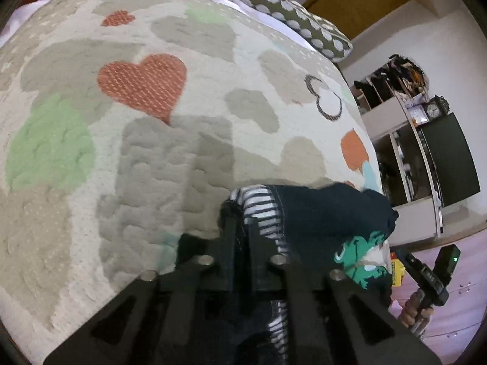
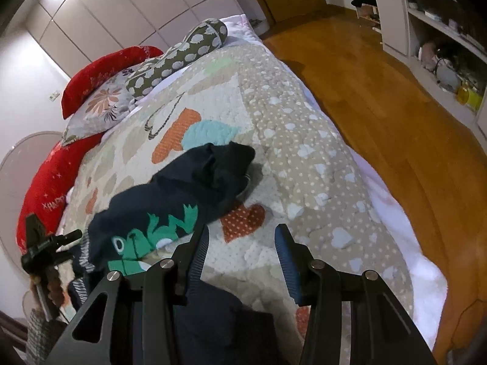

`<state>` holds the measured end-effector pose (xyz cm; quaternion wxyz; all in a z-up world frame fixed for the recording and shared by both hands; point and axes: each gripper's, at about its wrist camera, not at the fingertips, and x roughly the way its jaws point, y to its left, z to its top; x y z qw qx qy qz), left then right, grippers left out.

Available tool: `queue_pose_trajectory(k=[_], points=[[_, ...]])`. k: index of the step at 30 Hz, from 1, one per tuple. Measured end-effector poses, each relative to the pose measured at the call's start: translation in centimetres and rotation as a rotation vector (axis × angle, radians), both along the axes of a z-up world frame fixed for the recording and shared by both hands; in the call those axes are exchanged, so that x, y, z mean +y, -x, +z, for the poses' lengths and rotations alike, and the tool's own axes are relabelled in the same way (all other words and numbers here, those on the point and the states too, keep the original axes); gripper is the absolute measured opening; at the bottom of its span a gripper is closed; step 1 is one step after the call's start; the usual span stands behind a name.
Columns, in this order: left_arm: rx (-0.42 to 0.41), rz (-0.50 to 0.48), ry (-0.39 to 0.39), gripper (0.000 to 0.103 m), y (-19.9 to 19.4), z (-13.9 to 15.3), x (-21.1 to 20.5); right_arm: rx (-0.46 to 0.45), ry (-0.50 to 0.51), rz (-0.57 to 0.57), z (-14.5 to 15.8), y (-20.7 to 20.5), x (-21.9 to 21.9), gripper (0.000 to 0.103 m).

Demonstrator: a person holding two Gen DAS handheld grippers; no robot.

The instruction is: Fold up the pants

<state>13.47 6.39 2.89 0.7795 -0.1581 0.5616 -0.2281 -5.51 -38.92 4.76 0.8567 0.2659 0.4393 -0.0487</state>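
Note:
The pants [image 1: 328, 210] are dark navy with a green frog print and a striped waistband. They lie bunched on the heart-patterned quilt [image 1: 152, 152]. My left gripper [image 1: 242, 213] is shut on the striped waistband edge. In the right wrist view the pants [image 2: 194, 188] lie in a heap stretching away from the lower left. My right gripper [image 2: 242, 237] is open and empty, hovering above the quilt [image 2: 304, 158] just right of the frog print. The left gripper [image 2: 45, 249] shows at the far left of that view.
Pillows lie at the head of the bed: a dotted olive one [image 2: 182, 57], a floral one [image 2: 100, 103] and red ones [image 2: 100, 70]. The bed's edge drops to a wooden floor [image 2: 380, 97] on the right. Shelves [image 2: 441, 30] stand beyond.

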Motion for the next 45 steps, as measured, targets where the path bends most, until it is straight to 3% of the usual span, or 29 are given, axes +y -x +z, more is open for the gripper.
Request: queue_pose_trajectory(k=[2,5,8,12,15,17,19,24,27,29,32,33,34,35,36,37,40,45], points=[[-0.040,0.002,-0.051,0.007,0.3,0.5,-0.2,0.002,0.020,0.002,-0.1,0.1,0.1,0.049],[-0.067,0.057,-0.068,0.006,0.2,1.5,1.1,0.001,0.029,0.004,-0.1,0.0,0.3,0.049],[-0.109,0.129,-0.162,0.007,-0.3,2.6,3.0,-0.003,0.024,0.013,0.1,-0.2,0.6,0.049],[-0.089,0.118,-0.213,0.010,-0.5,2.3,3.7,-0.009,0.048,0.033,0.8,-1.3,1.3,0.049],[-0.106,0.131,-0.160,0.022,-0.1,2.9,4.2,-0.031,0.063,0.060,1.7,-2.5,2.0,0.049],[-0.127,0.134,-0.103,0.044,-0.1,3.5,4.4,-0.035,0.084,0.100,2.3,-3.6,2.9,0.053],[-0.151,0.137,-0.083,0.053,-0.2,4.1,4.4,-0.042,0.126,0.154,2.8,-5.0,4.2,0.059],[-0.085,0.007,-0.068,0.065,-2.4,2.8,2.0,-0.019,0.234,0.361,2.8,-9.4,7.9,0.065],[-0.058,-0.028,-0.069,0.065,-3.6,1.7,0.9,0.038,0.353,0.474,1.7,-12.4,10.1,0.065],[-0.046,-0.035,-0.060,0.074,-4.5,1.1,0.3,0.066,0.403,0.522,1.0,-13.7,11.0,0.065],[-0.006,-0.065,-0.029,0.076,-5.4,0.3,-0.6,0.124,0.436,0.595,-0.6,-15.3,12.1,0.065],[-0.007,-0.081,-0.042,0.075,-5.3,0.3,-1.1,0.130,0.445,0.611,-1.0,-15.5,12.5,0.065],[-0.018,-0.099,-0.072,0.055,-5.2,0.4,-1.5,0.136,0.446,0.625,-1.2,-15.6,12.7,0.058],[-0.027,-0.114,-0.117,0.010,-4.9,0.4,-2.0,0.141,0.440,0.638,-1.4,-15.7,13.0,0.046],[-0.026,-0.134,-0.170,0.005,-4.7,0.1,-2.4,0.145,0.426,0.648,-1.5,-15.7,13.1,0.014],[-0.038,-0.139,-0.192,0.005,-4.4,0.2,-2.6,0.151,0.413,0.650,-1.6,-15.7,13.3,0.008],[-0.104,-0.128,-0.216,0.005,-3.5,1.3,-2.8,0.121,0.430,0.611,-0.9,-15.7,12.9,0.006],[-0.210,-0.075,-0.191,0.005,-1.8,4.9,-2.3,0.046,0.438,0.525,1.9,-15.2,12.0,0.006]])
